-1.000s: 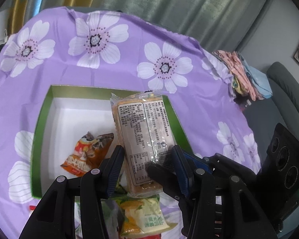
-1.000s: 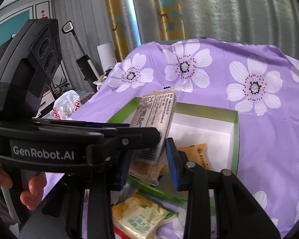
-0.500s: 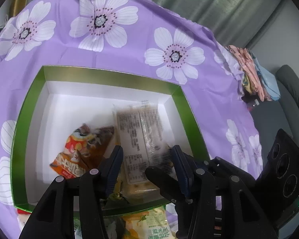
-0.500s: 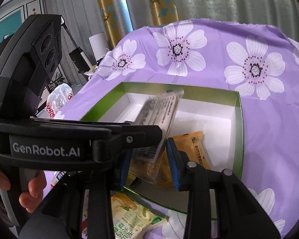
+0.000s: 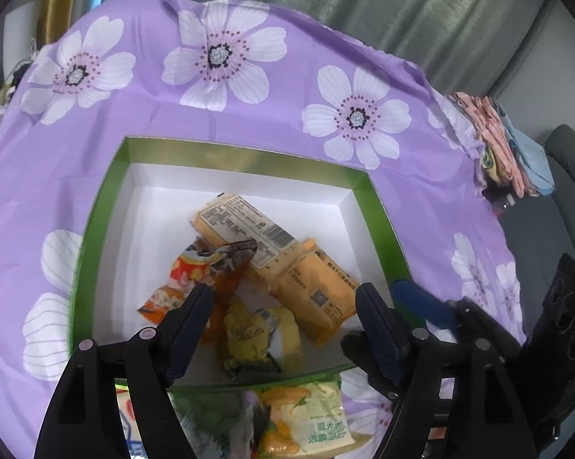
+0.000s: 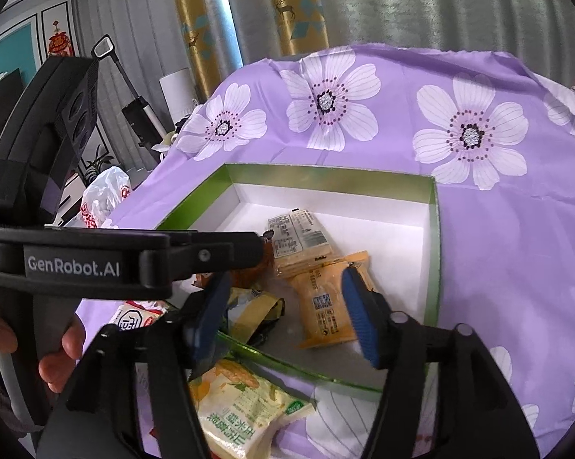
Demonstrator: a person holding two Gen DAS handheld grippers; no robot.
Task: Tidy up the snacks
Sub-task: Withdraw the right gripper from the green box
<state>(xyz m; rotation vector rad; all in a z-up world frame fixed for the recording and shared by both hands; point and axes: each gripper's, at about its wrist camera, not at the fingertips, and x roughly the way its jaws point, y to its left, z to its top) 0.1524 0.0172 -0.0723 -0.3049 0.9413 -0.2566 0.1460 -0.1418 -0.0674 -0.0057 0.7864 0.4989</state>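
Note:
A green box (image 5: 245, 153) with a white inside stands on the purple flowered cloth. In it lie a clear cracker pack with a printed label (image 5: 245, 229), an orange pack (image 5: 318, 290), a red and orange bag (image 5: 188, 279) and a crumpled yellow wrapper (image 5: 257, 336). My left gripper (image 5: 283, 294) hangs over the box's near side, its jaws opening, with nothing pressed between them. My right gripper (image 6: 285, 283) is beside it, jaws also opening, clear of the cracker pack (image 6: 299, 235) and the orange pack (image 6: 325, 302). A person's hand holds the left gripper's handle.
A yellow-green corn snack bag (image 6: 241, 409) and a red and white packet (image 6: 134, 315) lie on the cloth in front of the box. Folded clothes (image 5: 505, 145) sit at the table's right edge by a grey sofa (image 5: 570, 160). A white plastic bag (image 6: 103, 199) is off to the left.
Both grippers held the cracker pack above the box, lowered it in and let go. Their jaws have spread wide. The pack now lies flat inside on the other snacks.

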